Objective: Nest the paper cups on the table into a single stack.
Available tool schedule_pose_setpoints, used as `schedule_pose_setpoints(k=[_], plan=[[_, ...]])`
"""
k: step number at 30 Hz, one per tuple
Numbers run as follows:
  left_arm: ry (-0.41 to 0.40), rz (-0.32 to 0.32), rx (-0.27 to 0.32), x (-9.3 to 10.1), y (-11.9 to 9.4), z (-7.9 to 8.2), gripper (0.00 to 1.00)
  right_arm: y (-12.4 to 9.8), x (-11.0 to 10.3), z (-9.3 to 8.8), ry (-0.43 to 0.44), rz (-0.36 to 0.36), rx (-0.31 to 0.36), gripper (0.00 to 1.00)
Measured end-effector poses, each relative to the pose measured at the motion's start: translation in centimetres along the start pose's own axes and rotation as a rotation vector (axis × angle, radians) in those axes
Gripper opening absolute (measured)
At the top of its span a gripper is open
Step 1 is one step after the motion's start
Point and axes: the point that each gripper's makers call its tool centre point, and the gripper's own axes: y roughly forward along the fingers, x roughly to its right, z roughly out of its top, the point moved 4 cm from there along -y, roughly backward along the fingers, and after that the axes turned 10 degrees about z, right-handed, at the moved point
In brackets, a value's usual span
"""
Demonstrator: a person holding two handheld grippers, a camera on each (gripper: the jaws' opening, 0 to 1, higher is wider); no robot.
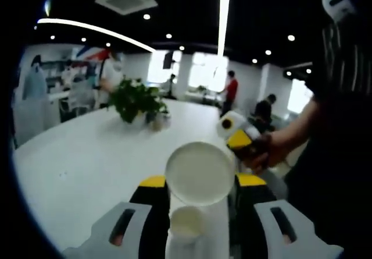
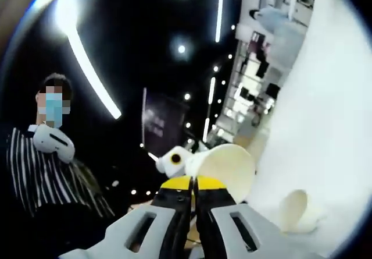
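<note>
White and wide, the table runs back into an open office under ceiling strips. In the left gripper view your left tongs stand on either side of a paper cup held up above the table, its round pale face turned to the camera, and they look clamped on its wall; a second cup sits lower between the same jaws, apparently nested. Your right tongs are pressed together with hardly a gap; whether they pinch the rim of the cream cup just beyond them, I cannot tell. One more cup lies tipped on the table in the right gripper view. To nest well, I'd line the two cups' axes up first, mouth over base, then slide one in straight, keeping a light squeeze so the walls don't buckle. The potted plant stands well back and shouldn't trouble you. Your other hand comes in close from the right, so the tongs may crowd each other. People stand far behind.
</note>
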Motion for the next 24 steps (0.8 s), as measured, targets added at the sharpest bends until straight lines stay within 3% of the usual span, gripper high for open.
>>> schedule_pose_setpoints(k=[24], plan=[[0.006,0.046,0.028,0.0,-0.4,-1.0,0.47,0.3,-0.1,-0.6,-0.078,-0.070,-0.051,0.00]])
